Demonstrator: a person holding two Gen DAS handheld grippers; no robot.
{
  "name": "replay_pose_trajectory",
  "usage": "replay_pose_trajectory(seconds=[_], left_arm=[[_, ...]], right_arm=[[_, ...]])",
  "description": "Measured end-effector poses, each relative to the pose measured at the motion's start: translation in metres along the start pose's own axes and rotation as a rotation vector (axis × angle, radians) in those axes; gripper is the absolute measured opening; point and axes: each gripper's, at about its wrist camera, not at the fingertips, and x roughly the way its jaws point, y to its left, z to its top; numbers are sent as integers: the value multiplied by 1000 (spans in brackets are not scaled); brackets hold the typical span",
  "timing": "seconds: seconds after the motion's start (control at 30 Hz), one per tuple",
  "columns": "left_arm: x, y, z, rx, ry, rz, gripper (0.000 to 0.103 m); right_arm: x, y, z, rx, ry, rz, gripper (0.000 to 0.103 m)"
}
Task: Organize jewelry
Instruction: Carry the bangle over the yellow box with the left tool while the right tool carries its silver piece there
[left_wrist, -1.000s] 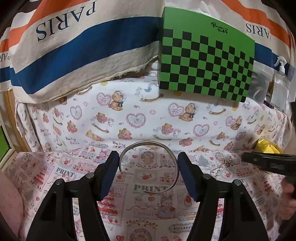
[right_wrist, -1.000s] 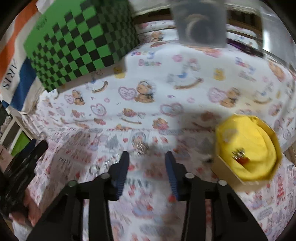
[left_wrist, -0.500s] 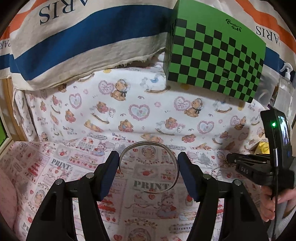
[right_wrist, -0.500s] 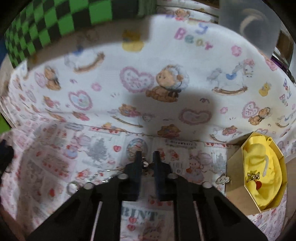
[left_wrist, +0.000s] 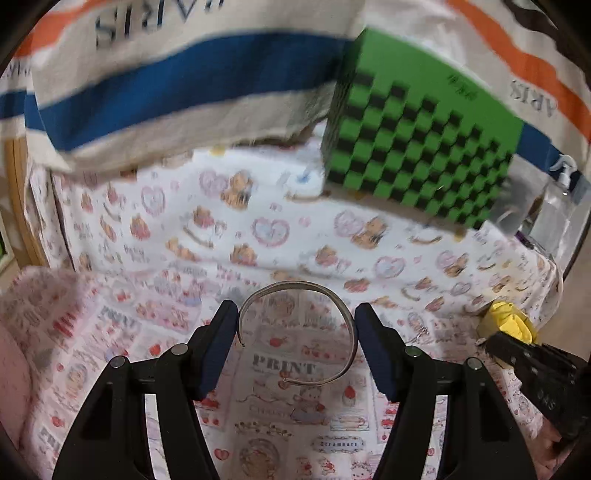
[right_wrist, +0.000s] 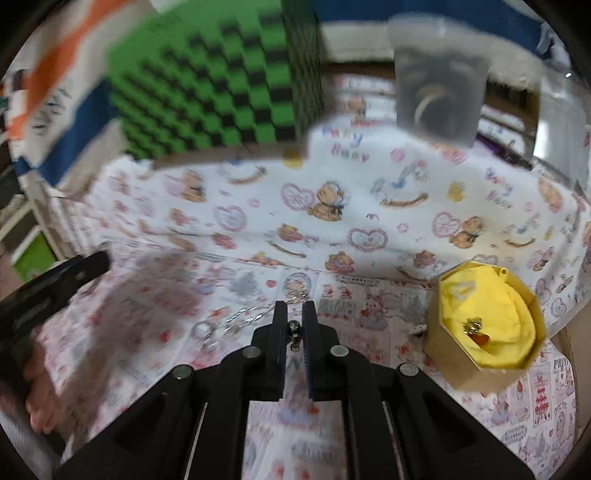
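Note:
A thin silver open bangle (left_wrist: 295, 284) sits crosswise between the blue pads of my left gripper (left_wrist: 297, 325), which is shut on it above the printed cloth. My right gripper (right_wrist: 293, 314) is shut on a small silver bead piece (right_wrist: 294, 326). From it a fine chain (right_wrist: 240, 316) trails left across the cloth to a small ring (right_wrist: 202, 329). The left gripper (right_wrist: 74, 273) shows at the left edge of the right wrist view. The right gripper (left_wrist: 496, 345) shows side-on at the right of the left wrist view.
An octagonal cardboard box with yellow lining (right_wrist: 443, 332) stands to the right, with a small red-stone piece (right_wrist: 476, 331) inside; another tiny piece (right_wrist: 417, 329) lies beside it. A green checkered box (left_wrist: 417, 147), a clear tub (right_wrist: 439, 88) and a pump bottle (left_wrist: 561, 206) stand at the back.
My right gripper's jaws went from open to shut on the small piece of the chain, after moving forward to it. The left gripper keeps the bangle; its view has shifted slightly.

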Motion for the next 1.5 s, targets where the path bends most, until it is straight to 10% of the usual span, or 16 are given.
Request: replay_pose_trajectory(seconds=[0.9, 1.5], left_arm=[[-85, -28, 8, 158, -305, -32, 64], [-126, -163, 98, 129, -353, -393, 64]], right_arm=[[-107, -72, 15, 221, -289, 179, 7], [-120, -143, 15, 406, -381, 149, 7]])
